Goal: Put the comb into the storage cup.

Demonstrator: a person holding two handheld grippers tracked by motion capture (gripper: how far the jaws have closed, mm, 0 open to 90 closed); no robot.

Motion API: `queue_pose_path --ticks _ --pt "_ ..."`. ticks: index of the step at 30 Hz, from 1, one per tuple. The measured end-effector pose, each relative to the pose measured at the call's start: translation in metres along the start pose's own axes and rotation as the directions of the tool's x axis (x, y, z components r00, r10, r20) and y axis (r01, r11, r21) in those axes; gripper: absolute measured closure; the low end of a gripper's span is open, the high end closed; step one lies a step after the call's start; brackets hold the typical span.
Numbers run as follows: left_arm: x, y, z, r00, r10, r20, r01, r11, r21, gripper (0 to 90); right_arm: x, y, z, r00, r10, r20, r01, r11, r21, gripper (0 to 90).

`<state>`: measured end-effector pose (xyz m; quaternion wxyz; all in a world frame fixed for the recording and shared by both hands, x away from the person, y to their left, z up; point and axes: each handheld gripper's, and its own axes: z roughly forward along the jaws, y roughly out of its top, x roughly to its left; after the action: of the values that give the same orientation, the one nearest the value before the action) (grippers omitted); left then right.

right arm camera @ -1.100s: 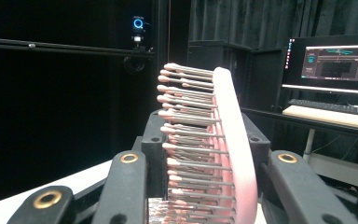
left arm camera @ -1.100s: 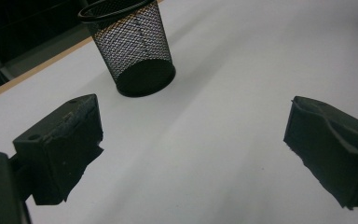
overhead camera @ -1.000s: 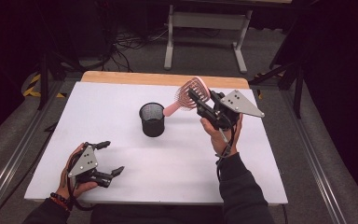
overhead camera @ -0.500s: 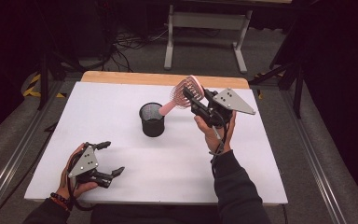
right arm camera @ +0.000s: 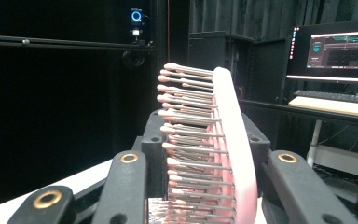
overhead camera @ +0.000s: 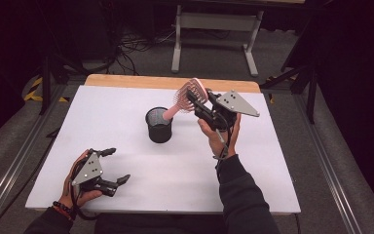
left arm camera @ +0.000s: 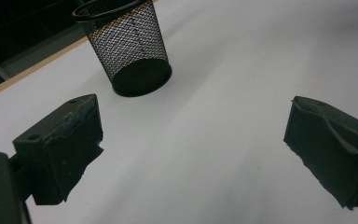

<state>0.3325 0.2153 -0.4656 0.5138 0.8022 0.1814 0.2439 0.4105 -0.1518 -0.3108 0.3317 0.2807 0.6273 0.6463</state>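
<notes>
Right tool (overhead camera: 198, 103) around pink hairbrush (overhead camera: 189, 95)

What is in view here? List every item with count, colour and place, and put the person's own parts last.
Hairbrush: one, pink, held in the air by its head, handle slanting down toward the cup's rim.
Mesh cup: one, black, upright near the middle of the table.
Table: one, white top with a wooden far edge.
Monitor: one, lit, on a desk in the background of the right gripper view.
Right gripper: one, black with a grey plate, raised right of the cup, jaws shut on the brush head.
Left gripper: one, black, low at the near left edge of the table, jaws open, nothing between them.
</notes>
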Motion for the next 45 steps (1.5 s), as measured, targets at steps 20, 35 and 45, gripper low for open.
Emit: queue_pose_path --ticks 20,35,45 --pt "0.000 0.000 0.001 1.0000 0.004 0.006 -0.004 1.0000 0.009 5.0 0.009 -0.022 0.019 0.9995 0.017 -0.027 -0.014 0.997 0.078 63.3" --pt "-0.001 0.000 0.002 0.9999 0.012 0.012 -0.012 0.9997 0.021 5.1 0.017 -0.043 0.029 0.9981 0.040 -0.046 -0.034 0.991 0.129 63.2" --pt "-0.001 0.000 0.002 0.9998 0.015 0.012 -0.015 0.9996 0.024 5.1 0.020 -0.054 0.035 0.9972 0.059 -0.046 -0.052 0.986 0.156 63.1"
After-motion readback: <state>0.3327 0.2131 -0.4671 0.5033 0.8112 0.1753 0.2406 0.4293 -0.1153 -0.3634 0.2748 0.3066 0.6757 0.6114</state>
